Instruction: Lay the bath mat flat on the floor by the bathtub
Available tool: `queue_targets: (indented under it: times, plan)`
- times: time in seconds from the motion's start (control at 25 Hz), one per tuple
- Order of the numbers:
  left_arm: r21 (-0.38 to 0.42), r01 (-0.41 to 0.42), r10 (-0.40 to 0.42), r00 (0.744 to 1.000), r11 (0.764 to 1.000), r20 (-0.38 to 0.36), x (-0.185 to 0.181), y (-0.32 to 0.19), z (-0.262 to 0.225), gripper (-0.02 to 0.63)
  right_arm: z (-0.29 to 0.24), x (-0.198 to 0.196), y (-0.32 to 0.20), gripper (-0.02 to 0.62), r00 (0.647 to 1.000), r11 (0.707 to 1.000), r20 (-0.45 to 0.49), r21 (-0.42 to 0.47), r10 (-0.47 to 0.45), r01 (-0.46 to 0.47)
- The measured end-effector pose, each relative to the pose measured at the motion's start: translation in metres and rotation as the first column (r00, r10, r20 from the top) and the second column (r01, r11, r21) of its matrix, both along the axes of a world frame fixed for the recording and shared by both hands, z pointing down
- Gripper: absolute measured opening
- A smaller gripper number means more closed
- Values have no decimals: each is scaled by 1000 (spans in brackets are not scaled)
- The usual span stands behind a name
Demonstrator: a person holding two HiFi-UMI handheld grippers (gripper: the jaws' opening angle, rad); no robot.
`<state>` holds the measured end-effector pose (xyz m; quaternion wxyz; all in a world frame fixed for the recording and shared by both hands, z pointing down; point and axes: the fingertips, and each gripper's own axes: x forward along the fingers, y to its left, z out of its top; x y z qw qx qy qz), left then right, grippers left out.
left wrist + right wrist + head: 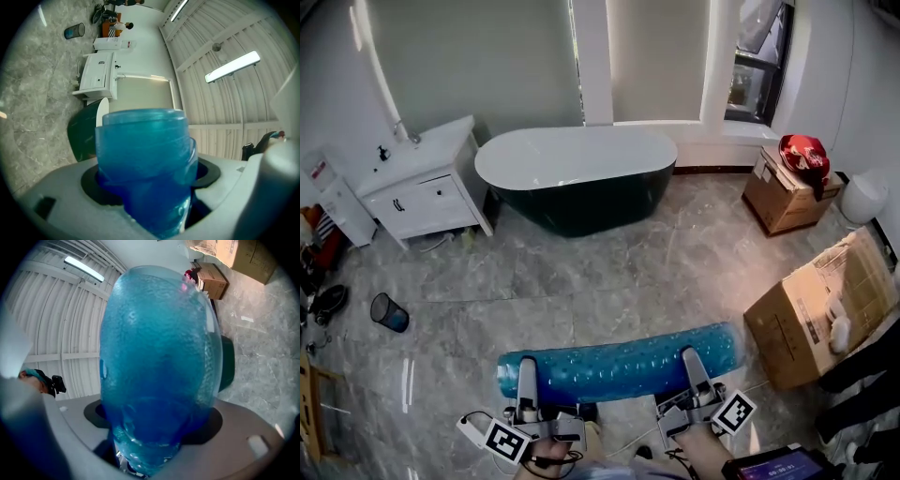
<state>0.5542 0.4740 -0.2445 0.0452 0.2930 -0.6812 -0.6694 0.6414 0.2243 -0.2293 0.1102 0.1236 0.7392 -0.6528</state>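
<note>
The bath mat (619, 364) is a translucent blue bubbled sheet, rolled into a long tube and held level above the grey marble floor. My left gripper (526, 373) is shut on its left end and my right gripper (692, 364) is shut on its right part. In the left gripper view the mat (145, 164) fills the space between the jaws, and the mat (157, 366) does the same in the right gripper view. The bathtub (577, 176), dark green outside and white inside, stands ahead against the far wall, with bare floor between it and the mat.
A white vanity cabinet (422, 186) stands left of the tub. A small dark bin (390, 312) lies on the floor at the left. Cardboard boxes sit at the right (820, 309) and far right (787, 192), one with a red bag (803, 156) on it.
</note>
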Motion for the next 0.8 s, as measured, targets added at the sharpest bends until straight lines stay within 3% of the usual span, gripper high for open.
queue_targets:
  times: [0.36,0.6,0.8]
  plan:
    - [11,-31,31,999,999,31,-165,52,-13,379,-15,-157,55,379,999,999,23,21,24,-24]
    - [62,-44,44,999,997,-3,-228,56,-6,379,-18,-217,61,379,999,998,1,50,42,-42]
    - [34,-80,80,997,996,-1,-269,43,3,379,-10,-251,50,379,997,997,-16,42,72,-71]
